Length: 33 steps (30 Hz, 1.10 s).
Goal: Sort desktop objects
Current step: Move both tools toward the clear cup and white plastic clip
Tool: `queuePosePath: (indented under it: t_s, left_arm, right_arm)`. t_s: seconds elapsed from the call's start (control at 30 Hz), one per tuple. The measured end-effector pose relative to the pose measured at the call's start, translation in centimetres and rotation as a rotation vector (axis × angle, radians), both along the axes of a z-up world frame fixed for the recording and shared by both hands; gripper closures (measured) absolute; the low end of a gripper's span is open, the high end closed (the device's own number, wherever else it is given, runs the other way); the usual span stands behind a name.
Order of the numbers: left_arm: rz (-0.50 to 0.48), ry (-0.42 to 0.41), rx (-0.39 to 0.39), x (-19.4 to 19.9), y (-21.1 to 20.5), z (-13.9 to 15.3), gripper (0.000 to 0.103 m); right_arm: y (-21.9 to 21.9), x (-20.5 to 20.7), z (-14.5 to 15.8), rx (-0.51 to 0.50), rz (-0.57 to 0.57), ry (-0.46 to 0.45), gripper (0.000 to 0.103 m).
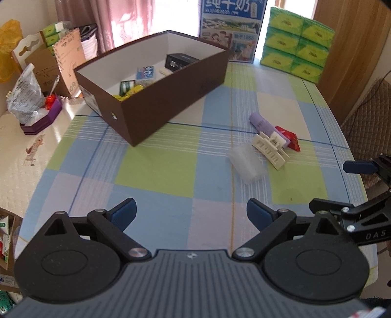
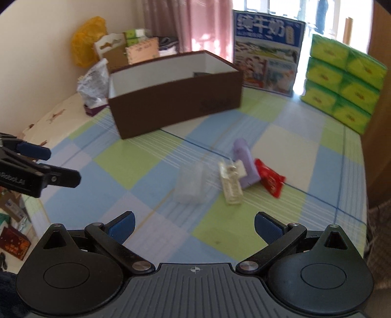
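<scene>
Desktop objects: clear plastic case (image 2: 189, 183), cream hair clip (image 2: 231, 184), purple tube (image 2: 245, 166) and red packet (image 2: 270, 179) clustered toward the desk's right edge.
Box: brown box (image 1: 176, 97) near the far edge, partly filled.
Left gripper (image 1: 191, 214): jaws released, empty.
Right gripper (image 2: 194, 226): jaws released, empty.
Advice: take the plastic case first, nearest and apart; grip its flat sides.
Desk: checked cloth (image 1: 156, 171).
Room: tissue packs (image 1: 298, 44), curtain (image 1: 127, 22).

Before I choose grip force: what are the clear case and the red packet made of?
Clear case: apparently thin frosted plastic; the checked cloth shows through it. Red packet: likely glossy film wrapper, creased, with highlights.
</scene>
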State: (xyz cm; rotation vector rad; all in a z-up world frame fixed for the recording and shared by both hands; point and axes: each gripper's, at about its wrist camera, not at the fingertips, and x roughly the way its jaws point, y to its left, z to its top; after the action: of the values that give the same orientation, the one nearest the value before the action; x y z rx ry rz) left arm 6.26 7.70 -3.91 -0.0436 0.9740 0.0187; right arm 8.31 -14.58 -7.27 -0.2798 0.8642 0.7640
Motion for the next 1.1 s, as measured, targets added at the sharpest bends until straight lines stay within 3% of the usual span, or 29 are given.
queuePosePath:
  t_s: [0.73, 1.1]
  left_arm:
    - [-0.173, 0.085, -0.061, 7.1, -5.6, -4.5, 0.010]
    - [-0.209, 0.102, -0.072, 12.2, -8.0, -7.6, 0.012]
  right_arm:
    - [-5.3, 6.1, -3.2, -0.041, -0.254, 0.048, 0.002]
    - [-6.4, 9.3, -4.6, -0.055, -0.309, 0.071, 0.002]
